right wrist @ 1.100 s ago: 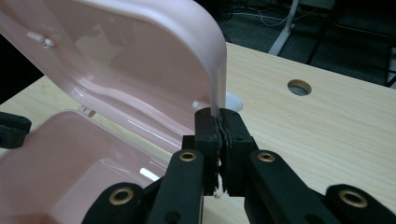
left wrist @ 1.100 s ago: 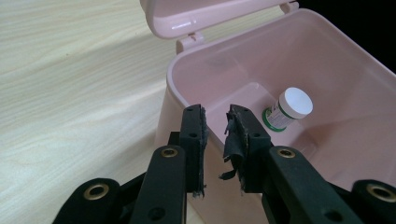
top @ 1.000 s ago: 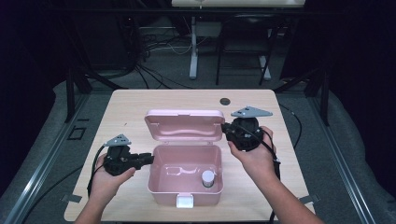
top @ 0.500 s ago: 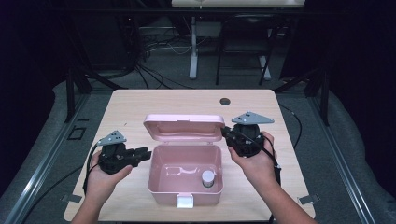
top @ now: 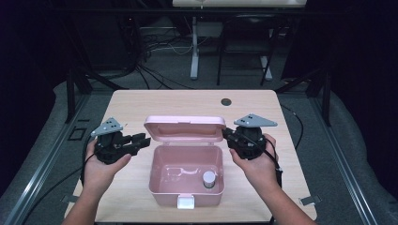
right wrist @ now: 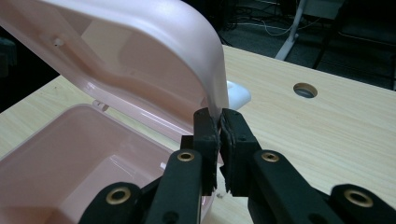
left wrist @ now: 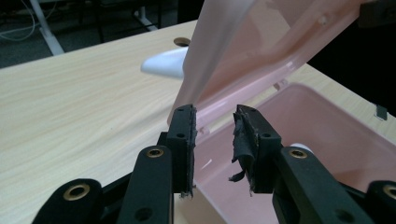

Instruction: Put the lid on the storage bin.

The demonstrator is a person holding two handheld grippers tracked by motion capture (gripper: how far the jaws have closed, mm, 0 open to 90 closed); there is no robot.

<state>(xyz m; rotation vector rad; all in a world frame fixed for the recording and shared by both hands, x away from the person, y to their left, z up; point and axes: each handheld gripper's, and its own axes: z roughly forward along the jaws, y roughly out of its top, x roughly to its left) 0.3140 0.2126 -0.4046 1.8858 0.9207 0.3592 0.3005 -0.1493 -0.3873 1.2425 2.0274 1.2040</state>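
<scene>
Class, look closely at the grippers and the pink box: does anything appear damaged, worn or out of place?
Yes. The left gripper has a torn pad: black padding hangs frayed and peeling off one jaw. The pink box itself looks sound, its lid raised and pinched by the right gripper.

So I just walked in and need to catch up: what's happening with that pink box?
A person works at the table with tongs in each hand on a pink box whose lid stands raised. The right tongs pinch the lid's edge, holding it up. The left tongs have just been opening; their pads no longer press the lid's other corner. A small white-capped container sits inside.
</scene>
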